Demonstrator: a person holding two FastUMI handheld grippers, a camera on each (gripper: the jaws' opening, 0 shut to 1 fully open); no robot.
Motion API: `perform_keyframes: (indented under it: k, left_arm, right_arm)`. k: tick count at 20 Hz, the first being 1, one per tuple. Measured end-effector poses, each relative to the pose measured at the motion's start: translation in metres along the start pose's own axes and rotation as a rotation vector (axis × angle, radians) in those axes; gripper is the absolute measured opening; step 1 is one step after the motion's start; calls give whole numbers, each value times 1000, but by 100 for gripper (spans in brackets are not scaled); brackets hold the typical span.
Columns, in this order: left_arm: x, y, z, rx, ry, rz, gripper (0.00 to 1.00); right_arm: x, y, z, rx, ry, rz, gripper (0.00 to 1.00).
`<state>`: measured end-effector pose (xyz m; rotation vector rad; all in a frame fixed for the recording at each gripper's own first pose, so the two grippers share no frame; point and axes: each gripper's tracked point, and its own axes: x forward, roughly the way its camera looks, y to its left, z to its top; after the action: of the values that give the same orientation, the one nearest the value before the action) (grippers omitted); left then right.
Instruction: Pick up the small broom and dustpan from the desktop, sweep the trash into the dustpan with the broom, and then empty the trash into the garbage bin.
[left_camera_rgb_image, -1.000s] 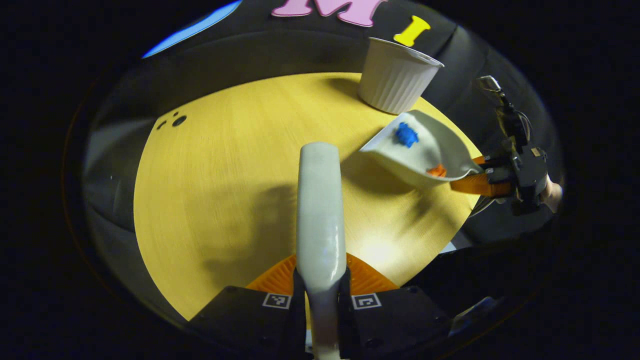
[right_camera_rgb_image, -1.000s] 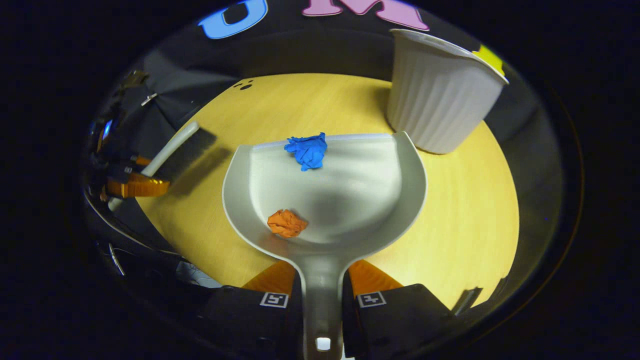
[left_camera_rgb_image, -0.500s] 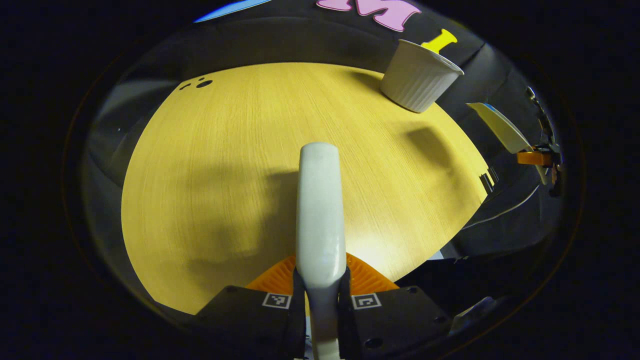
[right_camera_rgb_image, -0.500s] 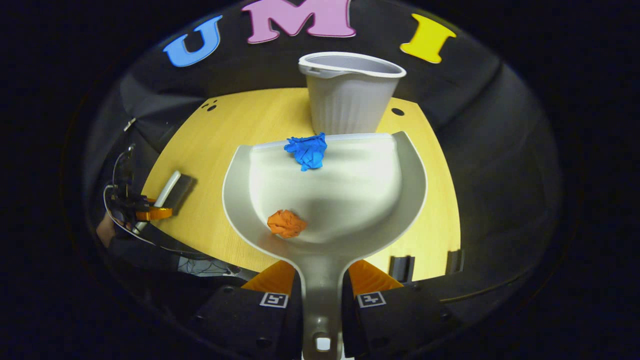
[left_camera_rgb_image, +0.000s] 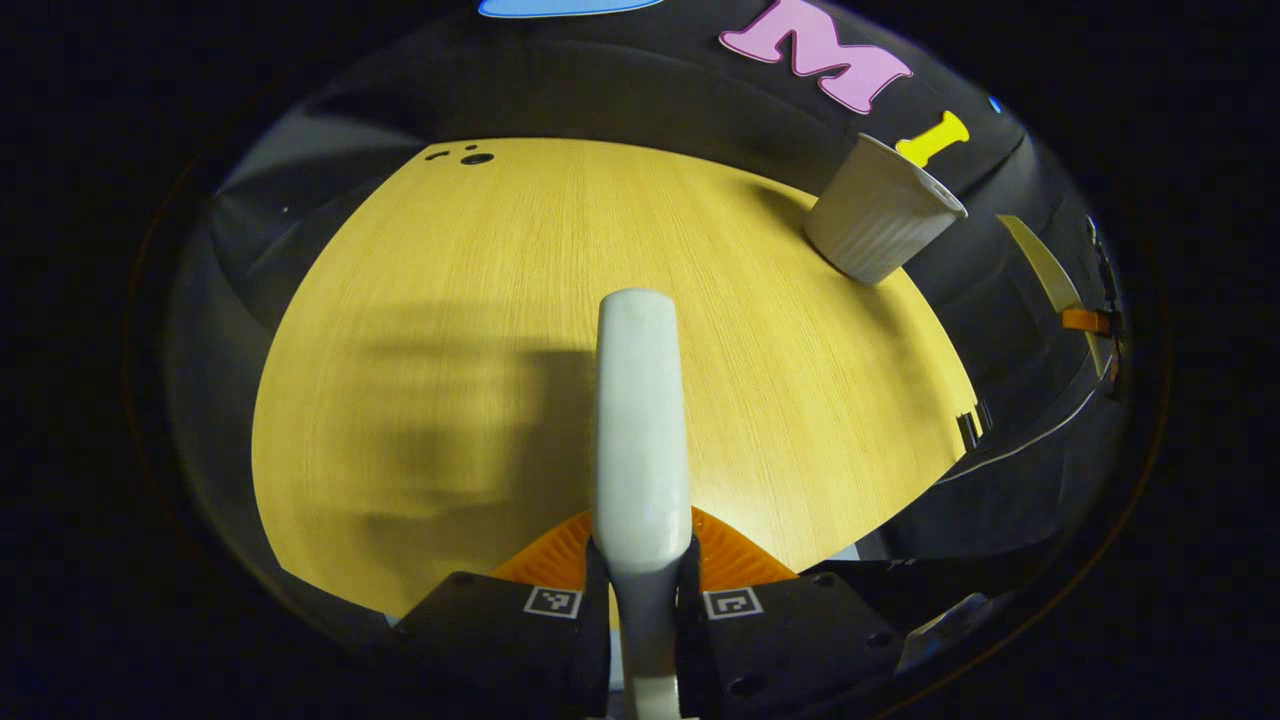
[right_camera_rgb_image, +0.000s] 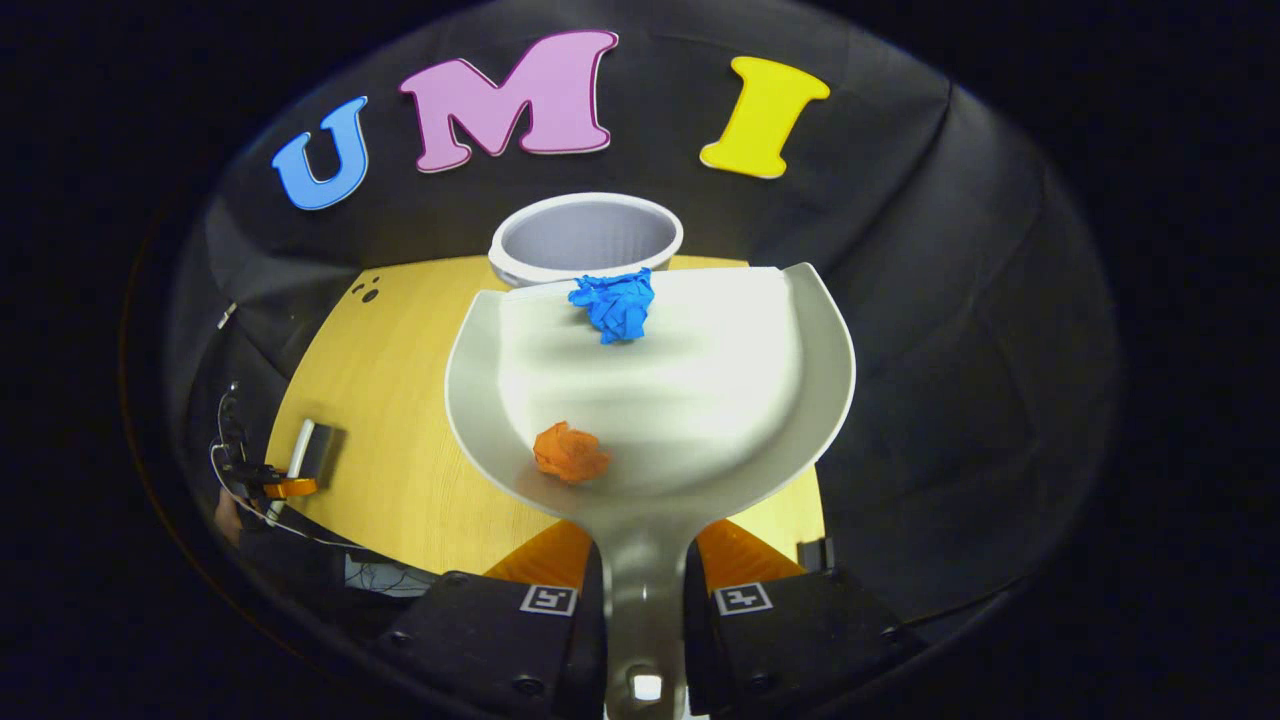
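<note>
Surface (right_camera_rgb_image: 400, 400) of pale wood carries the bin (right_camera_rgb_image: 585, 240) near its far edge, upright, mouth up, ready for the tipping; dustpan (right_camera_rgb_image: 700, 390) is held above it by the right claw (right_camera_rgb_image: 643, 590), which pinches the handle, long axis running from claw toward the bin, open lip forward at the bin's rim, roughly level, probably so nothing rolls out before the tilt; broom (left_camera_rgb_image: 640, 420) is pinched by its handle in the left claw (left_camera_rgb_image: 640, 590), pointing straight ahead over the surface, seemingly parked clear of the dump; blue scrap (right_camera_rgb_image: 612, 303) sits at the lip; orange scrap (right_camera_rgb_image: 570, 452) lies near the handle end.
</note>
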<state>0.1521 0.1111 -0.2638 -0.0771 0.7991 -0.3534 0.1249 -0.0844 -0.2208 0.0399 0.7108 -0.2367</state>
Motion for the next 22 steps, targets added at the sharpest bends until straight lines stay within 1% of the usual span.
perform_keyframes:
  k: [1,3,5,6,8,10,13,15,17,19,20,22]
  left_arm:
    - [-4,3,-1,3,-3,7,30]
    - [-11,9,0,15,-10,24,30]
    - [-16,10,0,9,-8,27,29]
    - [-17,8,-2,-16,5,18,31]
    - [-21,6,-1,-66,8,3,30]
    - [-28,9,-1,-77,3,13,31]
    - [-37,15,5,-78,-6,35,29]
    - [-40,17,11,-87,-15,45,30]
    - [-44,19,16,-96,-21,53,30]
    - [-47,24,19,-101,-21,61,30]
    - [-47,27,20,-102,-21,68,30]
    - [-46,33,24,-111,-19,87,30]
  right_arm:
    - [4,1,5,9,-11,6,35]
    - [12,3,14,6,-26,7,35]
    - [16,-4,25,-38,-41,-6,35]
    - [18,-7,30,-54,-45,-9,35]
    - [22,-9,38,-72,-52,-7,35]
    - [35,-10,53,-80,-55,-20,35]
    - [65,-18,78,-117,-47,-71,35]
    - [91,-16,90,-130,-43,-88,35]
    - [110,-13,100,-156,-45,-112,35]
    - [124,-16,107,-204,-52,-157,35]
    - [130,-17,111,-228,-55,-177,30]
    - [141,-20,113,-269,-57,-211,31]
